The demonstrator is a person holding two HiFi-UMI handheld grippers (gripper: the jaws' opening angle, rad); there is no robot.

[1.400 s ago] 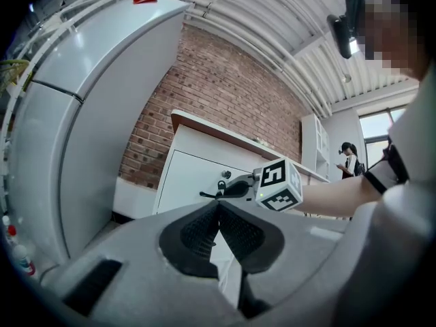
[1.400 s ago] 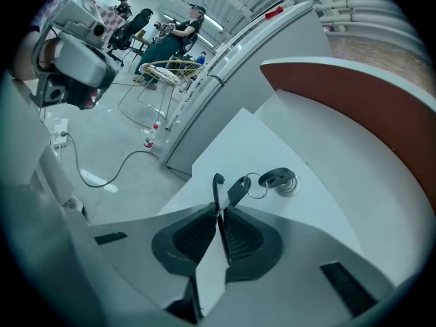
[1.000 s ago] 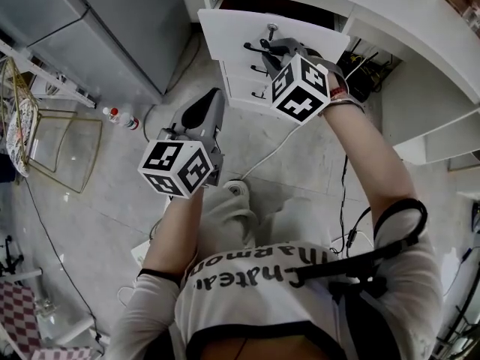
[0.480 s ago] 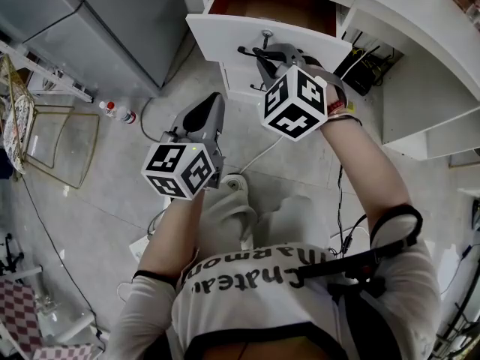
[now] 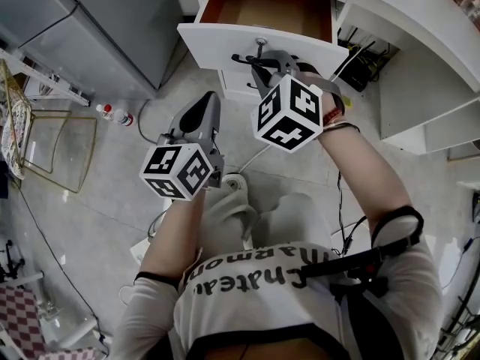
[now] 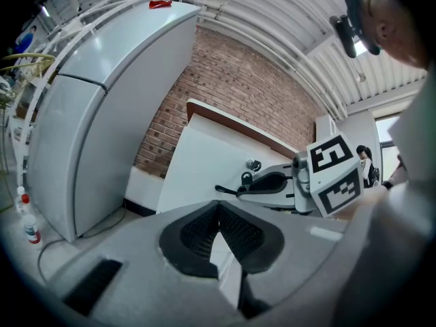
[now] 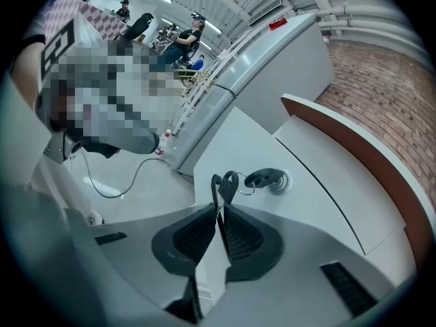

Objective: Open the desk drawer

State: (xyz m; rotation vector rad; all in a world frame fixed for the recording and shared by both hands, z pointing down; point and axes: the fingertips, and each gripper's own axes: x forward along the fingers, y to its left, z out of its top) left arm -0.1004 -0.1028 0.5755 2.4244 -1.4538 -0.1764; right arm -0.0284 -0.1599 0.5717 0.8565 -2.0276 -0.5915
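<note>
The top white desk drawer [image 5: 217, 42] stands pulled out, its brown inside [image 5: 262, 10] showing. A key [image 5: 260, 43] sits in the lock on its front. In the right gripper view a second key [image 7: 226, 184] hangs from the ring of the lock key [image 7: 267, 178], and my right gripper [image 7: 219, 213] is shut on it. From above, the right gripper [image 5: 253, 60] points at the drawer front. My left gripper [image 5: 211, 100] hangs lower left of the drawer, away from it. Seen in its own view, the left gripper [image 6: 218, 208] is shut and empty.
A grey fridge [image 5: 97, 28] stands left of the desk. Two small bottles [image 5: 114, 114] and a gold-framed chair [image 5: 49, 145] are on the floor at left. More drawers [image 5: 234, 87] lie below the open one. Cables [image 5: 358, 51] hang under the desk at right.
The drawer has slid further out of the desk, showing more of its inside. My right gripper came back with it, still shut on the key. The left gripper hardly moved.
</note>
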